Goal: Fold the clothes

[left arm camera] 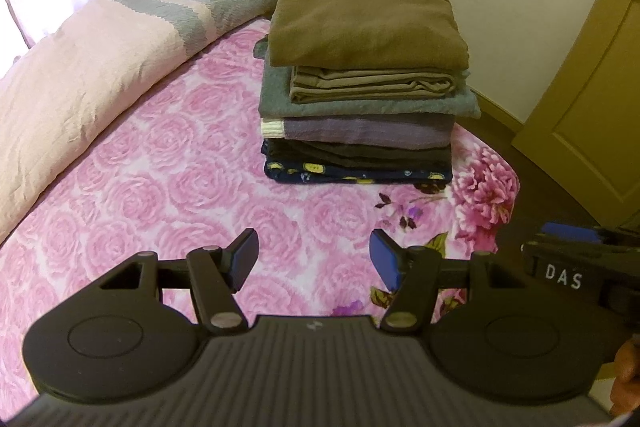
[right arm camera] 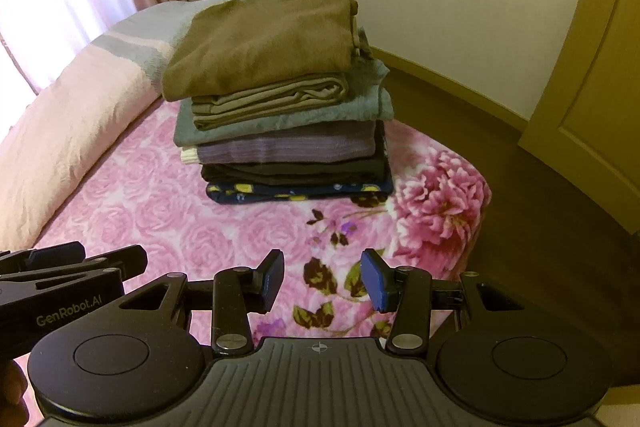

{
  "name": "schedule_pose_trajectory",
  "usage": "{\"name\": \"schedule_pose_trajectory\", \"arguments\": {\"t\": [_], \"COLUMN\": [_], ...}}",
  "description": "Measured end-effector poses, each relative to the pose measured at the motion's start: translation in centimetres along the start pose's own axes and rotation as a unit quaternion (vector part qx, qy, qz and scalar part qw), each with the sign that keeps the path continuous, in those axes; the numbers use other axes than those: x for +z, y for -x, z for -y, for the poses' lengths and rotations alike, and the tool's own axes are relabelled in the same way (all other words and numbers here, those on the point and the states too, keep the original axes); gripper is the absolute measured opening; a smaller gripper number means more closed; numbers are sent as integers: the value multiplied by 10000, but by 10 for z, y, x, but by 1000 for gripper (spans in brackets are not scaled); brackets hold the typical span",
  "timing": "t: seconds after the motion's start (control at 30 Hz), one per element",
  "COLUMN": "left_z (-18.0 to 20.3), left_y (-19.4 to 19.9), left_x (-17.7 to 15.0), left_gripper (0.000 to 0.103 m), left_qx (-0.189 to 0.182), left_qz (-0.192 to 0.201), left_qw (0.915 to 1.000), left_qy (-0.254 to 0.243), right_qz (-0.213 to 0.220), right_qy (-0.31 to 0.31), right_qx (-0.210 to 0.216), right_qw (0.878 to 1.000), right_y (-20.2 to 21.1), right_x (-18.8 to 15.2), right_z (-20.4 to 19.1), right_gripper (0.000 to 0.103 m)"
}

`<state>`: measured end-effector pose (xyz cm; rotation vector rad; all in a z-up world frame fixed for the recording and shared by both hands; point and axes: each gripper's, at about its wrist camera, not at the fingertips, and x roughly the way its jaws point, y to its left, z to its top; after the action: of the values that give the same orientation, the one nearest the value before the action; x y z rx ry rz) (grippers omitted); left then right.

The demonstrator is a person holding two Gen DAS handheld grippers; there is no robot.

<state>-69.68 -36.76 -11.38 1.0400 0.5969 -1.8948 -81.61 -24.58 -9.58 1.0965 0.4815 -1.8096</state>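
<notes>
A stack of several folded clothes stands on the pink floral bedspread, with an olive-brown garment on top and a dark navy patterned one at the bottom. The stack also shows in the right wrist view. My left gripper is open and empty, held above the bedspread well short of the stack. My right gripper is open and empty, also short of the stack. Each gripper shows at the edge of the other's view: the right one and the left one.
A pale pink and grey folded quilt lies along the left side of the bed. The bed's right edge drops to a dark floor. A yellow-green door stands at the right, curtains at the back left.
</notes>
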Motion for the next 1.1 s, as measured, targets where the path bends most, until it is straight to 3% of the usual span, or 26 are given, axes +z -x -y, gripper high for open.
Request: {"name": "schedule_pose_trajectory", "arguments": {"t": [1.1], "left_z": [7], "left_y": [-53], "left_x": [40], "left_gripper": [58], "left_qx": [38], "left_qz": [-229], "left_qw": [9997], "left_qy": [-118], "right_qz": [-332], "right_qy": [-134], "right_qx": [-121], "right_qw": [9993], "right_y": [-53], "right_x": [26], "right_z": [2], "right_gripper": [46]}}
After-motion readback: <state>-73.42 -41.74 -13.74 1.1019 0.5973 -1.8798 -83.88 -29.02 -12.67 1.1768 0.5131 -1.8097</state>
